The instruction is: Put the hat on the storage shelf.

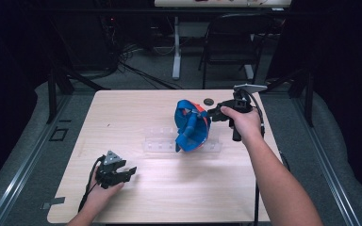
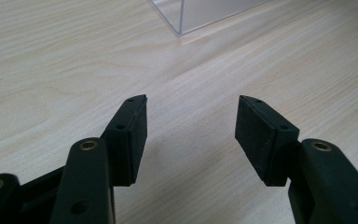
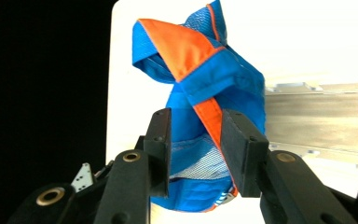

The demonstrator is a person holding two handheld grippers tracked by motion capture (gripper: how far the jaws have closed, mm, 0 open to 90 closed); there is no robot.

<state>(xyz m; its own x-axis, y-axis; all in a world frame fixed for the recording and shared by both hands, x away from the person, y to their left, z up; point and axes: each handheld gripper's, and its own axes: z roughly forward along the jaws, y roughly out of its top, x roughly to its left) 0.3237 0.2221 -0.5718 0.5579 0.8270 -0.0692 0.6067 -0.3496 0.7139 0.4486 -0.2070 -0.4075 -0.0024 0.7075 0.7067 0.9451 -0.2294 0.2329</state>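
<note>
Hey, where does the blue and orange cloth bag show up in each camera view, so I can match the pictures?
High view: the blue and orange bag sits right of centre on the clear plastic holder, at the right gripper tips.
Left gripper view: bag not in it.
Right gripper view: bag centre, rising beyond the jaws.
Shared landmark: the clear holder, top centre in the left gripper view, right edge in the right gripper view.

From above the near edge we look forward and down on the whole pale wooden table [image 1: 169,188]. Our left gripper camera skims low over that tabletop toward the clear acrylic rack [image 2: 205,14]; our right one, rolled sideways, sits close to the blue-and-orange fabric bag [image 3: 205,93], which the high view shares along with the rack.
</note>
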